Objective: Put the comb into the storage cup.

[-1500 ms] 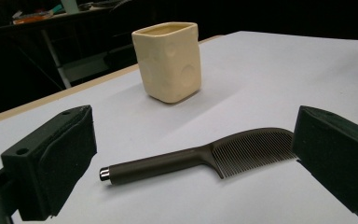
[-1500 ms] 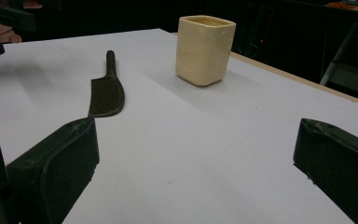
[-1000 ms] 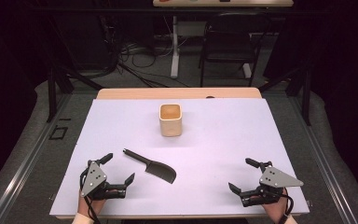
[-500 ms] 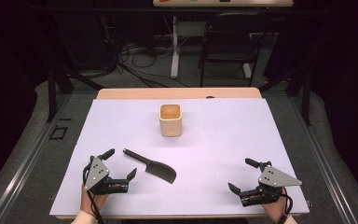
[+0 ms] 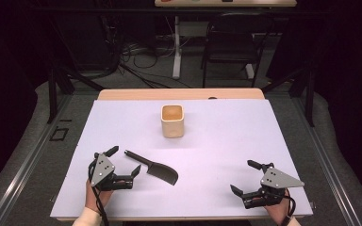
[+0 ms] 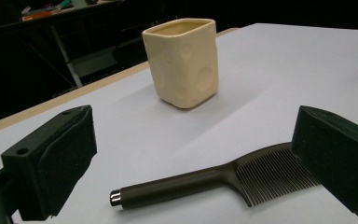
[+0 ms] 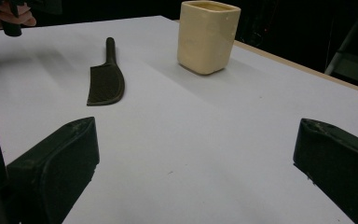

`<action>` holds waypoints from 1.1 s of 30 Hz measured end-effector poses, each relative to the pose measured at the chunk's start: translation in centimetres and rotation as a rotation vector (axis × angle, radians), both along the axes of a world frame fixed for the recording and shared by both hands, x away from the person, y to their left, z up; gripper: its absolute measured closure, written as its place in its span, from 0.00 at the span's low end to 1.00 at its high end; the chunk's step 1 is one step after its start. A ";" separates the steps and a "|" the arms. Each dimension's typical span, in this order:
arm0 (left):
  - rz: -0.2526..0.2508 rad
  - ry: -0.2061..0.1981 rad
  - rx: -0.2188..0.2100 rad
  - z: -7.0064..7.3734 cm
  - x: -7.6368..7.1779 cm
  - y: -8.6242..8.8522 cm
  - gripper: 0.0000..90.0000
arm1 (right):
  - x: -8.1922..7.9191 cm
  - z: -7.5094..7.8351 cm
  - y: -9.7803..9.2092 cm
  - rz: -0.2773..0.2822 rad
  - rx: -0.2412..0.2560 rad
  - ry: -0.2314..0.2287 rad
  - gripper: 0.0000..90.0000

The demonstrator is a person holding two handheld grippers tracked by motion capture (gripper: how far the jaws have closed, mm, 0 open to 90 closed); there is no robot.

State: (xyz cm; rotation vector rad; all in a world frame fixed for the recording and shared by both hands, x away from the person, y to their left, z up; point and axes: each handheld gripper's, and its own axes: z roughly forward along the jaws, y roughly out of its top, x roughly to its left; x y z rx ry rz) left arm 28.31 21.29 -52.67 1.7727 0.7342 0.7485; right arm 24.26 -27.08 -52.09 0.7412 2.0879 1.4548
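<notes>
Left gripper moved nearer comb, fingers apart; comb lies diagonal, handle pointing far-left, teeth near-right.

The right tool rises from the bottom of the right gripper view with its two black jaws spread wide apart over the bare white surface. Beyond them a dark comb lies flat, handle pointing away, well apart from an upright cream cup. A hand grips something black at the top left corner.
</notes>
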 end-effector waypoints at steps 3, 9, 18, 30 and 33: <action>0.012 -0.009 0.008 0.0 0.2 -0.1 0.00 | 0.0 0.0 0.1 0.003 -0.003 0.001 0.00; 0.023 -0.009 0.009 0.1 0.8 -0.2 0.00 | 0.0 0.0 0.1 0.007 -0.007 0.002 0.00; 0.031 -0.003 0.018 0.0 1.6 -0.4 0.00 | 0.0 0.0 0.1 0.008 -0.009 0.005 0.00; 0.042 0.008 0.037 -0.1 2.7 -0.8 0.01 | 0.0 -0.1 0.1 0.004 -0.011 0.008 0.00; 0.046 0.015 0.043 -0.1 3.0 -0.9 0.00 | 0.0 -0.1 0.1 0.005 -0.010 0.008 0.00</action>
